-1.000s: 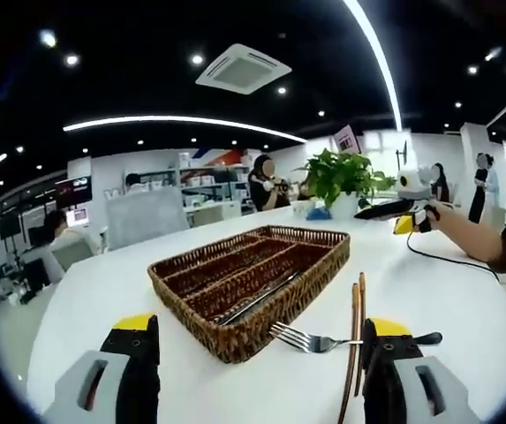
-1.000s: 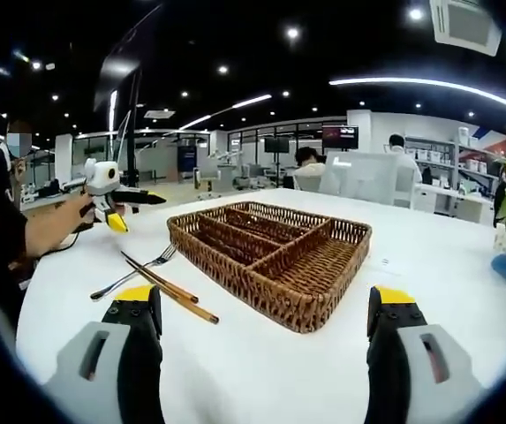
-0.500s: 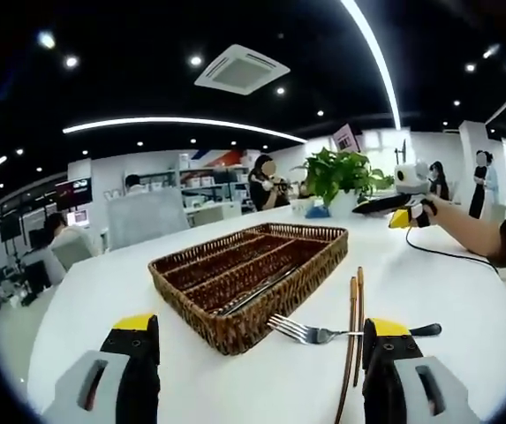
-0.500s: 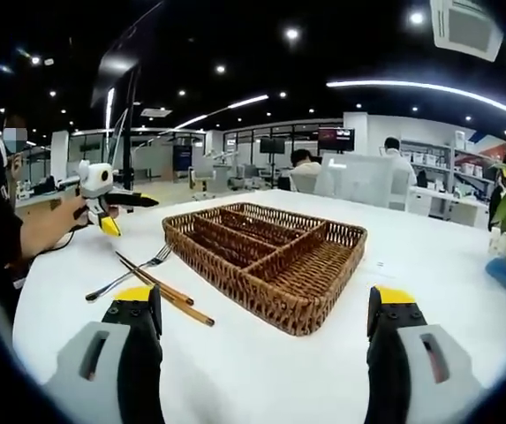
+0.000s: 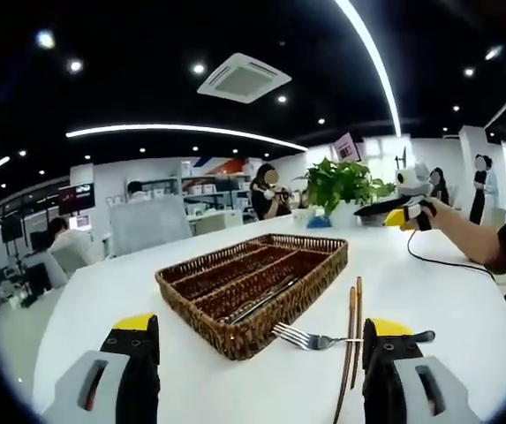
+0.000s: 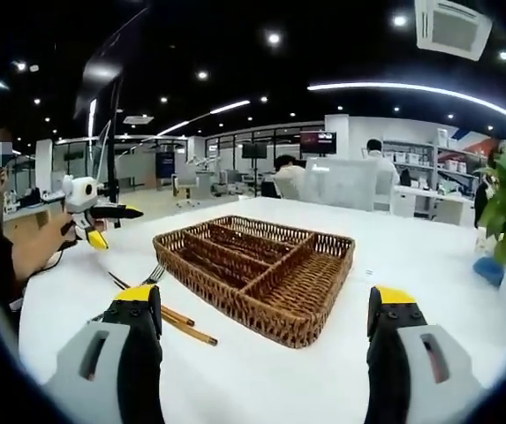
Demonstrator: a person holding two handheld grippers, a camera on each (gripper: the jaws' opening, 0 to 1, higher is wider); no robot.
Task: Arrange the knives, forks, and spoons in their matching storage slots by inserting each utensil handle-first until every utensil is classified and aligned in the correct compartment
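In the left gripper view, the left tongs (image 5: 260,371) hung released above the white round counter (image 5: 94,309), jaws spread wide with nothing between them. A brown woven wicker cutlery tray with long divided slots (image 5: 254,287) sat on the counter toward twelve o'clock of the tongs, and a silver utensil lay in its slot nearest the chopsticks. Just beside the tray's near corner, toward two o'clock, lay a silver metal fork (image 5: 310,336), tines toward the tray, its handle crossing under a pair of brown wooden chopsticks (image 5: 350,346) that ran alongside the tray's edge. A green leafy potted plant (image 5: 341,184) stood at the far rim of the counter. In the right gripper view, the right tongs (image 6: 263,371) were likewise released and held nothing, with the tray (image 6: 257,274) ahead at twelve o'clock. The chopsticks (image 6: 177,322) and the fork (image 6: 151,274) lay on the counter at about ten o'clock, partly hidden behind the jaw on that side.
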